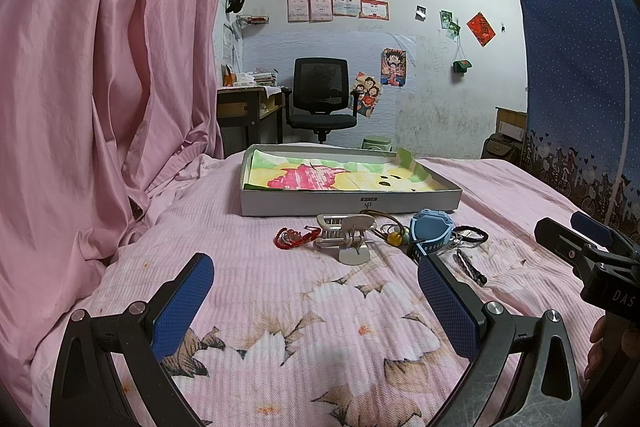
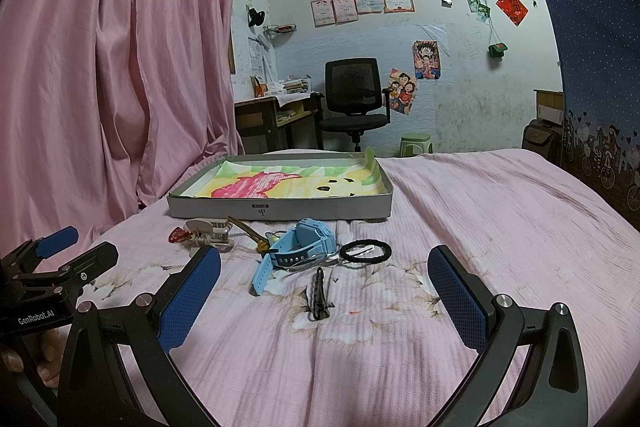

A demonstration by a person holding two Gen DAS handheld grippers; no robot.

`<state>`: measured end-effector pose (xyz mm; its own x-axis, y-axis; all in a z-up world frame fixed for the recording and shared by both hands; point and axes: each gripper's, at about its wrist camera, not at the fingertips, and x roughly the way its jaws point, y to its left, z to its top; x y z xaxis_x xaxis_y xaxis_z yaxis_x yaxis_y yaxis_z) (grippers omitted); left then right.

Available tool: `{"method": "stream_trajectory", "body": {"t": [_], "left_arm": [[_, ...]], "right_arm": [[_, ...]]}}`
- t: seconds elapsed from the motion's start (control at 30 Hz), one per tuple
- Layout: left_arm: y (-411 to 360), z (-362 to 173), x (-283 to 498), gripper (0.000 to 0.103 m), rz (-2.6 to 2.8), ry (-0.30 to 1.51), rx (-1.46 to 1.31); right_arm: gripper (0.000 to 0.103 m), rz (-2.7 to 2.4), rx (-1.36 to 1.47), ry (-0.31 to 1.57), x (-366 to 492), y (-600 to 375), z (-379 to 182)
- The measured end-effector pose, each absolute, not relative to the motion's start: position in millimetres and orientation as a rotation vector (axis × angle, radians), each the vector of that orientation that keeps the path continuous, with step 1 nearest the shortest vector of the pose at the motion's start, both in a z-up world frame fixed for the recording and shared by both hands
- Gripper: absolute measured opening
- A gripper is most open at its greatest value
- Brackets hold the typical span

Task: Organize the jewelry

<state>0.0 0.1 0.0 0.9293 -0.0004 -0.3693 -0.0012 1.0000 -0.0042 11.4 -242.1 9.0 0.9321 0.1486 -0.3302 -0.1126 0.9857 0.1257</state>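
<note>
**Both grippers open over the bed, jewelry loose in front of the box**

Here, on a pink flowered bedspread [image 2: 460, 195]: a shallow grey box [image 2: 280, 211] lined with a coloured drawing, set toward the far edge of the bed, nothing in it but the paper. Just in front of its near wall, a row of small things lying loose on the cover. At the left end, a red bracelet [image 1: 294, 237]; next to it, a cream claw hair clip [image 1: 348, 237]; then hair ties with beads [image 1: 394, 233], touching the clip's right side. Beside those, a blue watch [image 2: 298, 247] resting on its side, strap trailing toward the near edge. Right of the watch and touching a thin wire or chain under it, a black hair tie [image 2: 366, 251]. Nearer than all of these, a dark flat hair clip [image 2: 320, 295], apart from the watch strap, pointing toward the box.

Left gripper [image 1: 316, 307] hovering over the near part of the bed, blue pads spread wide, holding nothing, facing the claw clip. Right gripper [image 2: 324, 301] likewise spread wide and empty, the dark clip lying between its fingers in its own view. Side by side, well short of the box. Pink curtain [image 1: 100, 67] hanging along the left edge of the bed.
</note>
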Motion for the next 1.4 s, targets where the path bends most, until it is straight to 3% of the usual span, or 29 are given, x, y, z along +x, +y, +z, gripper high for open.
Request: {"method": "stream_trajectory", "body": {"t": [0.63, 1.23, 1.27, 1.4], "left_arm": [[-3, 4, 1, 0.103, 0.005, 0.402, -0.003], [5, -2, 72, 0.101, -0.086, 0.651, -0.026], [4, -3, 77, 0.097, -0.102, 0.665, -0.026], [-1, -9, 97, 0.085, -0.141, 0.734, -0.034]], "right_arm": [[0.102, 0.140, 0.108, 0.357, 8, -244, 14], [0.102, 0.201, 0.111, 0.558, 69, -249, 4], [0.099, 0.205, 0.116, 0.577, 74, -248, 1], [0.072, 0.229, 0.128, 0.642, 86, -246, -11]]}}
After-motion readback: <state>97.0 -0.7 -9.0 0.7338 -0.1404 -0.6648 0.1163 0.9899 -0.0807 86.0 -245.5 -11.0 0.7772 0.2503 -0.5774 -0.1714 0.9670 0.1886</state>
